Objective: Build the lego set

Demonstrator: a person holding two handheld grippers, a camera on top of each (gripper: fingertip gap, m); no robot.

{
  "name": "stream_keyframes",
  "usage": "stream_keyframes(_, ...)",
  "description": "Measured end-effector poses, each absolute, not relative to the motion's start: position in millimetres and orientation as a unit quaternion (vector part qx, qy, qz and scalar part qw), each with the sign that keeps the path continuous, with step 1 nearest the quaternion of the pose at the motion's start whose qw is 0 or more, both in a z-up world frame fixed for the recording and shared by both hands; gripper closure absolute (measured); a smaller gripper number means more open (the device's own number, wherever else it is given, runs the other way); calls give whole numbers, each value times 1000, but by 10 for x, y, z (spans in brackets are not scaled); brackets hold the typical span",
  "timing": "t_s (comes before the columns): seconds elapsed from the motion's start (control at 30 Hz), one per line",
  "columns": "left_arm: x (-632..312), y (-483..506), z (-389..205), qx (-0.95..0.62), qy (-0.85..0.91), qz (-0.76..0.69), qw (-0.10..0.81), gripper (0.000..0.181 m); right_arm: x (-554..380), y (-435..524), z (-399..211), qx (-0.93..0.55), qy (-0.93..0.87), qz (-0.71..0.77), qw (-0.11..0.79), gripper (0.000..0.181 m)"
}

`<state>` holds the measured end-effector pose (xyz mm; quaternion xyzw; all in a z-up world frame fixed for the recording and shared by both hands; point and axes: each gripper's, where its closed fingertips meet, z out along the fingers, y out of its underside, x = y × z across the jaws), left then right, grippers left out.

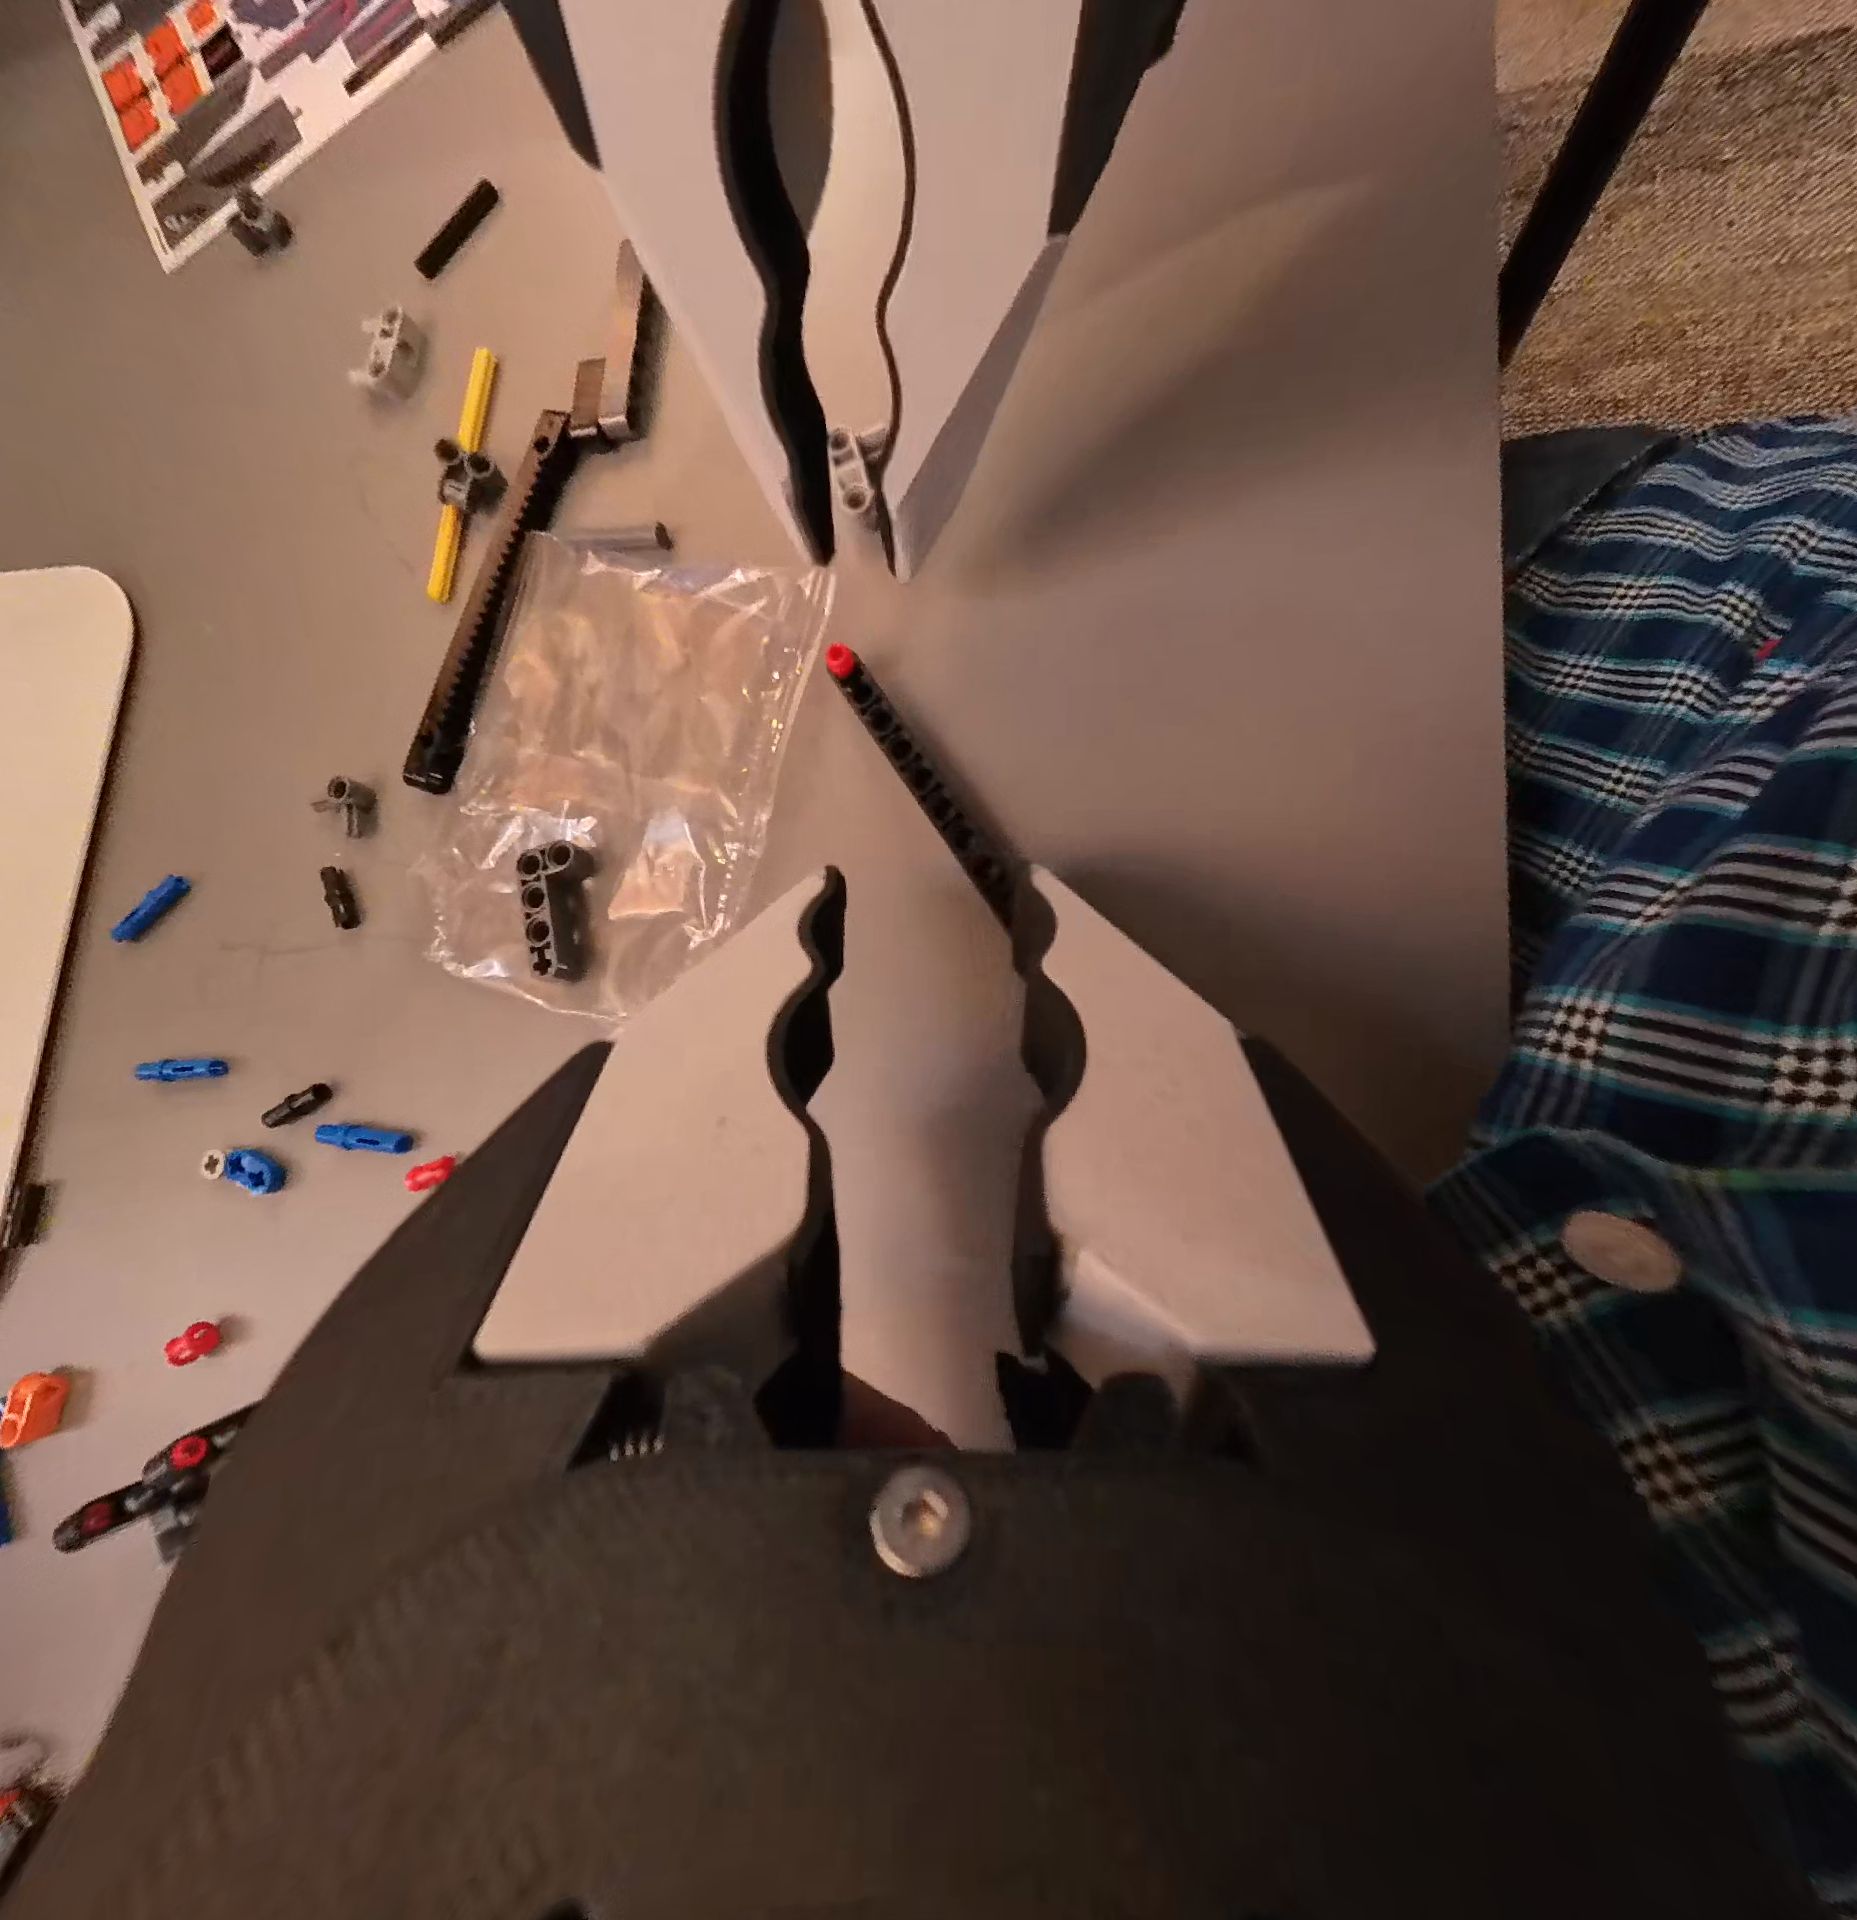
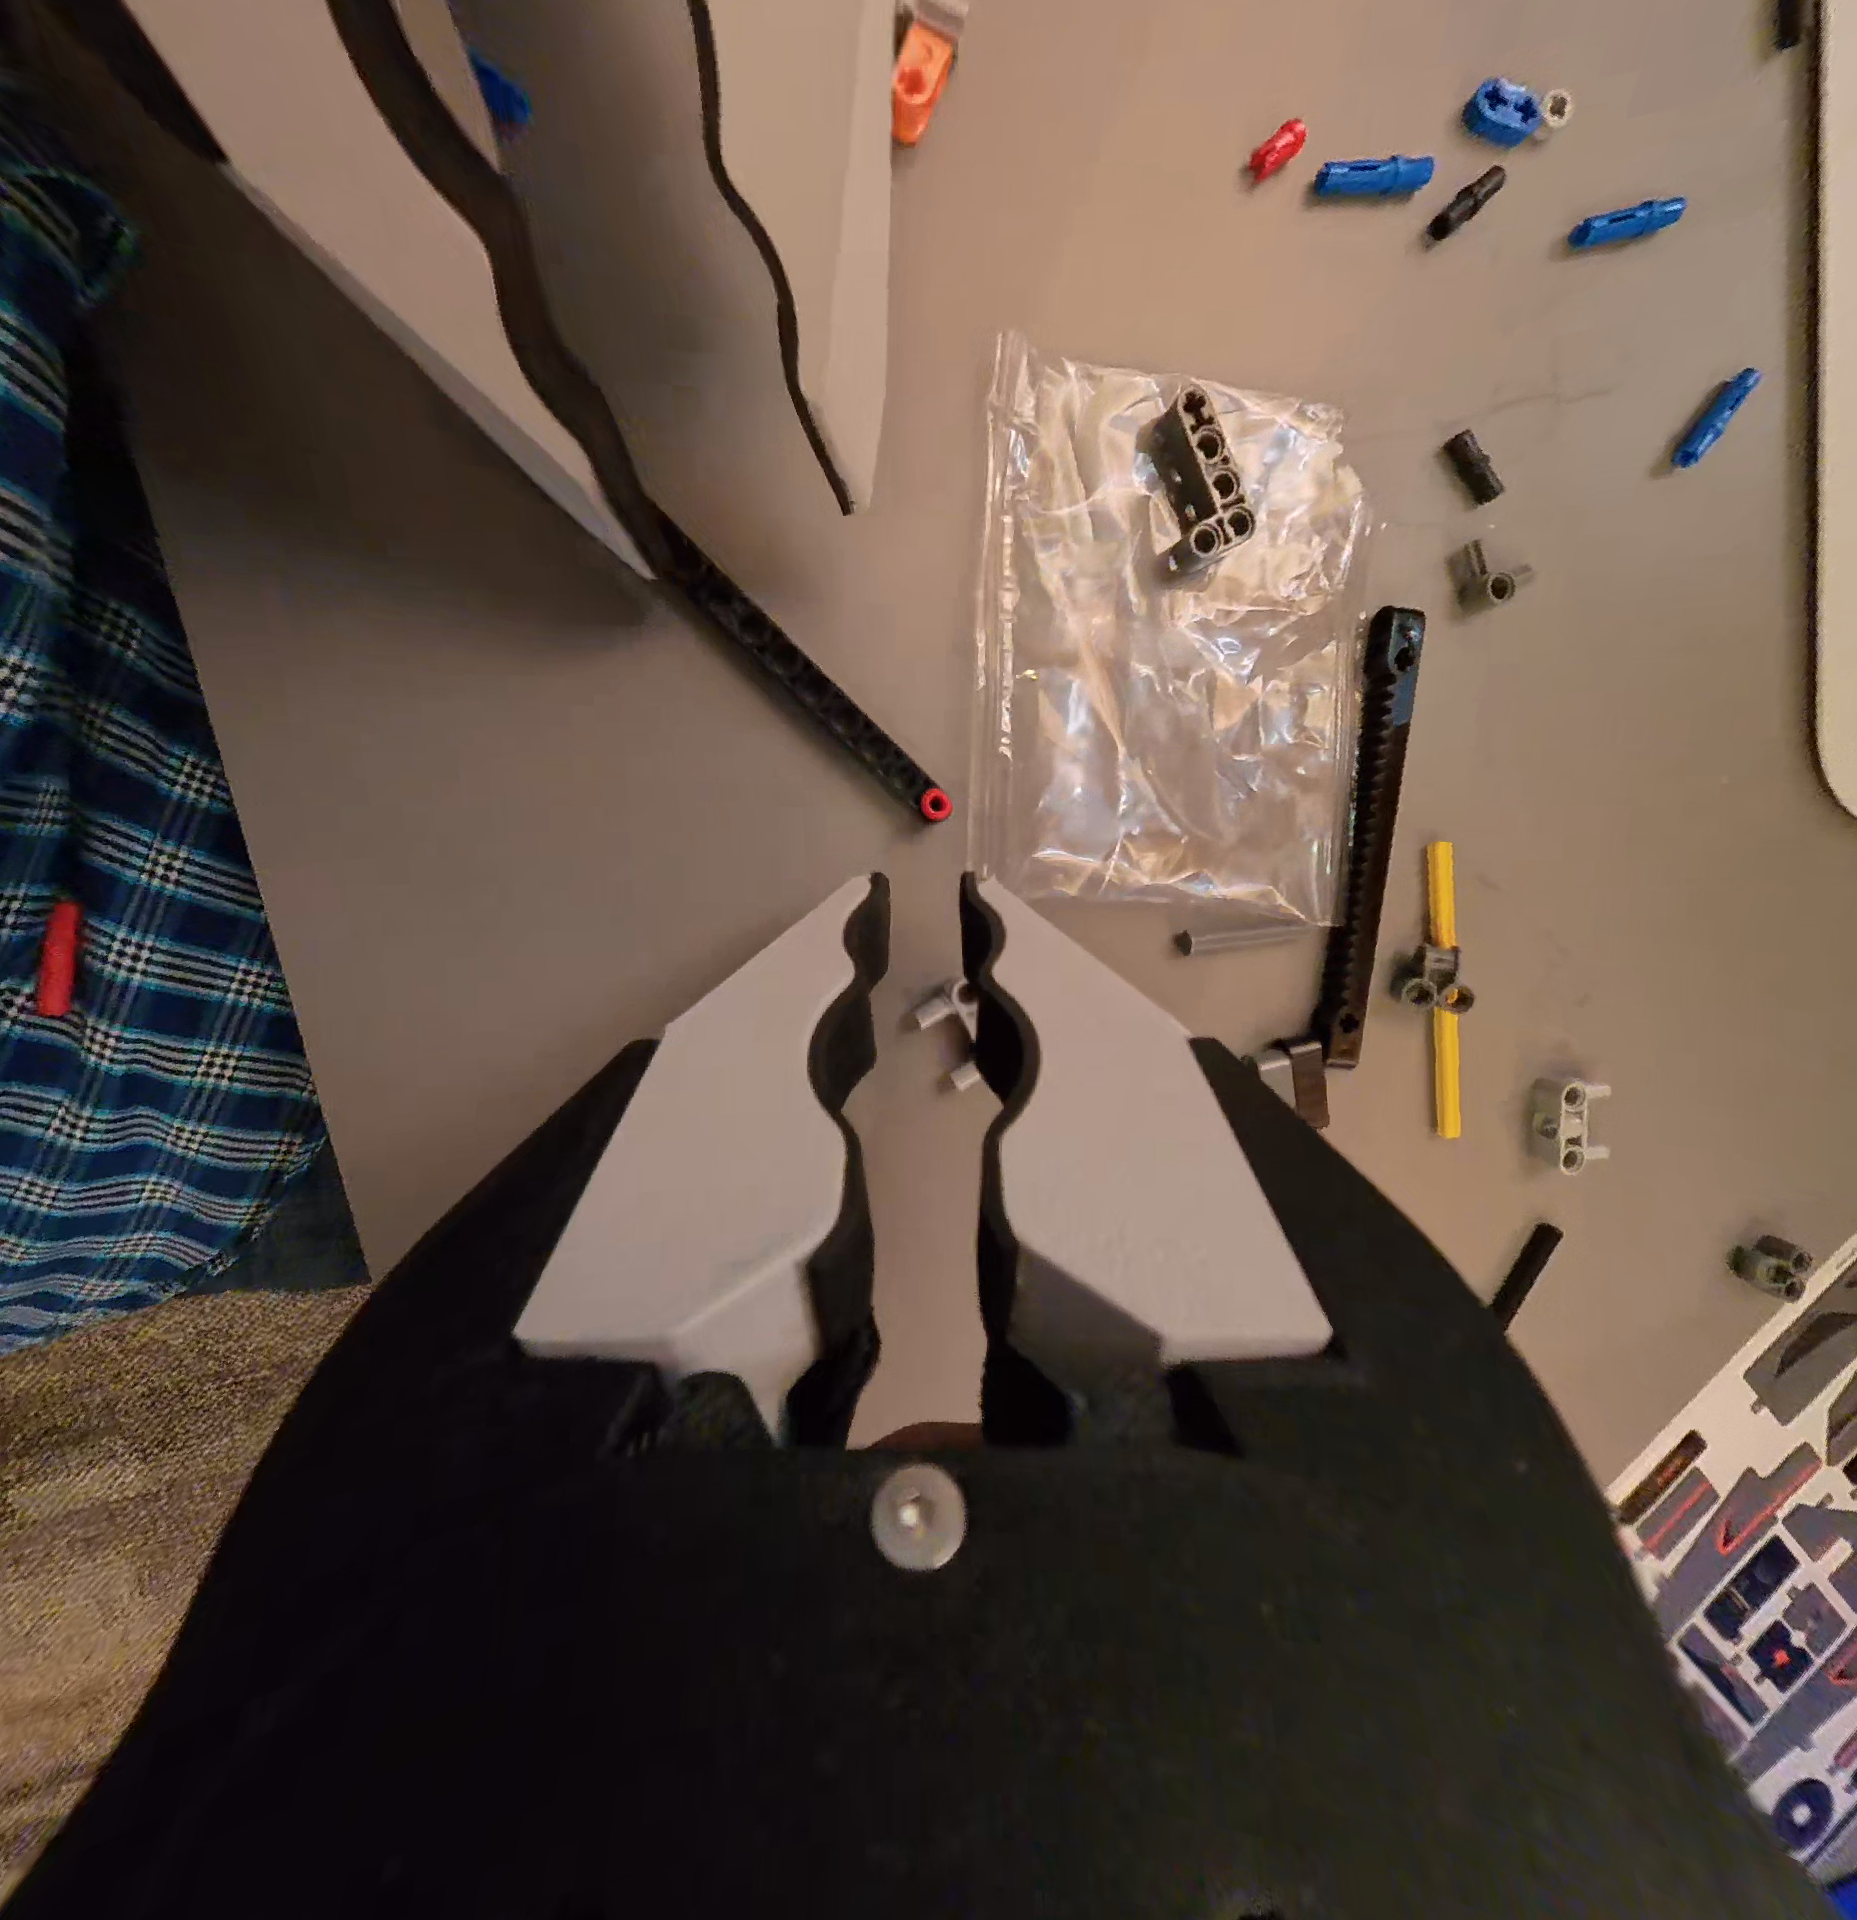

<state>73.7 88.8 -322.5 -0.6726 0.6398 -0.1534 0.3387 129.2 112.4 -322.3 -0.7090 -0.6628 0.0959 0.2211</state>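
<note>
A long black beam [image 1: 924, 779] with a red pin [image 1: 839, 657] in its far end lies slanted on the grey table [image 1: 1215, 623]. My left gripper [image 1: 934, 883] is open, and the beam's near end runs under its right fingertip [image 1: 1043, 904]. The beam also shows in the right wrist view [image 2: 799, 675]. My right gripper [image 2: 921, 883] faces the left one [image 2: 747, 538] tip to tip, jaws a narrow gap apart. A small light grey connector [image 2: 950, 1023] shows in that gap beside the right pad, also in the left wrist view [image 1: 856, 468]. I cannot tell if it is pinched.
A clear plastic bag [image 1: 643, 748] with a dark grey bent beam [image 1: 555, 909] lies left of the grippers. A black gear rack [image 1: 488, 613], a yellow axle [image 1: 464, 468], blue pins [image 1: 363, 1136] and a sticker sheet [image 1: 207, 104] lie around. A person's plaid shirt [image 1: 1682, 831] is at the table edge. Left tips to right tips: about 7 cm. The yellow axle [image 1: 464, 468] sits 11 cm or so from the ends of my right fingers. My right wrist view [image 2: 1434, 987] looks at it from another angle.
</note>
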Motion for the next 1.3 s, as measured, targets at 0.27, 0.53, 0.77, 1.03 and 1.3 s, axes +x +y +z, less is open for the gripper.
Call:
stream_keyframes(0.27,652,833,-3350,-708,620,-117,317,150,1309,1142,-3172,-706,-646,119,265,168)
stream_keyframes(0.53,647,863,-3349,-724,605,-81,322,155,1323,1162,-3099,-700,-633,138,301,166)
stream_keyframes(0.77,621,898,-3341,-728,599,-62,328,154,1363,1176,-3069,-699,-622,148,320,166)
stream_keyframes(1.03,599,856,-3334,-729,597,-61,331,150,1407,1161,-3062,-703,-608,161,333,163)
stream_keyframes(1.3,616,857,-3351,-731,594,-62,330,161,1426,1175,-3039,-704,-599,169,343,162)
